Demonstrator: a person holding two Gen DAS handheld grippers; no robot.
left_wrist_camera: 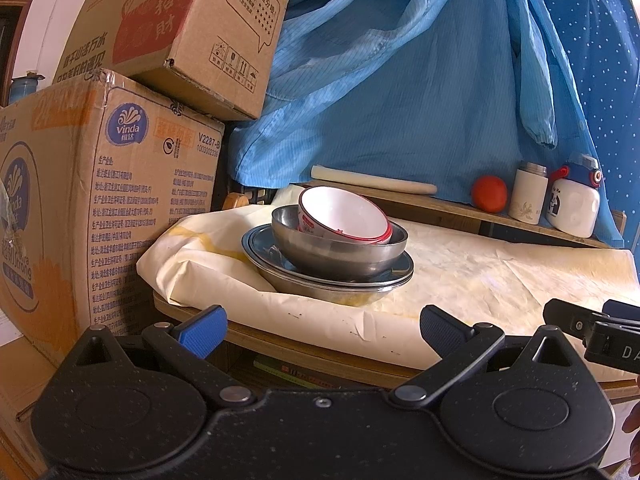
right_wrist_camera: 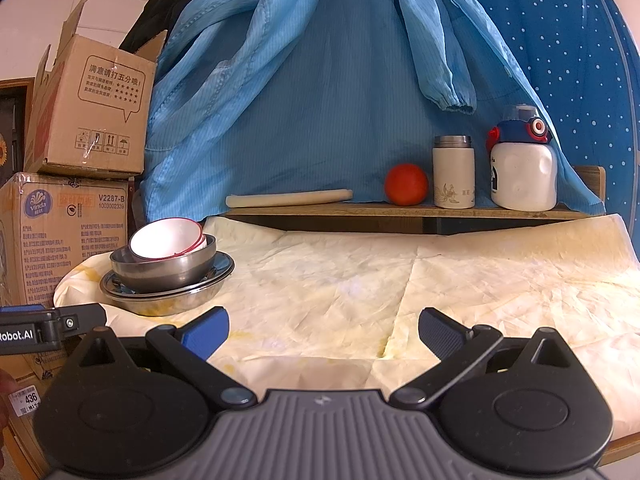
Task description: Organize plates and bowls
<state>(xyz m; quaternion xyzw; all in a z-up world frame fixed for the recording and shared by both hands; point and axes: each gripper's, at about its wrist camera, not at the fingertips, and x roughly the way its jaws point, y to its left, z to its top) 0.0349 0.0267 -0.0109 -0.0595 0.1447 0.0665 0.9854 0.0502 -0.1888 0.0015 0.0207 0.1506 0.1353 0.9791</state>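
Note:
A stack of dishes stands at the table's left end: steel plates (left_wrist_camera: 332, 276) (right_wrist_camera: 168, 294) at the bottom, a steel bowl (left_wrist_camera: 340, 252) (right_wrist_camera: 164, 268) on them, and tilted white bowls with red rims (left_wrist_camera: 340, 212) (right_wrist_camera: 166, 238) inside it. My left gripper (left_wrist_camera: 322, 330) is open, a short way in front of the stack, holding nothing. My right gripper (right_wrist_camera: 323, 334) is open too, over the cloth-covered table (right_wrist_camera: 360, 288) to the right of the stack. The right gripper's body (left_wrist_camera: 600, 332) shows at the left wrist view's right edge, and the left gripper's body (right_wrist_camera: 48, 326) at the right wrist view's left edge.
Stacked cardboard boxes (left_wrist_camera: 100, 200) (right_wrist_camera: 72, 224) stand left of the table. A raised wooden shelf (right_wrist_camera: 400, 212) at the back carries a rolled cloth (right_wrist_camera: 288, 199), a red ball (right_wrist_camera: 406, 184), a white flask (right_wrist_camera: 454, 172) and a white bottle (right_wrist_camera: 524, 172). Blue garments (right_wrist_camera: 320, 80) hang behind.

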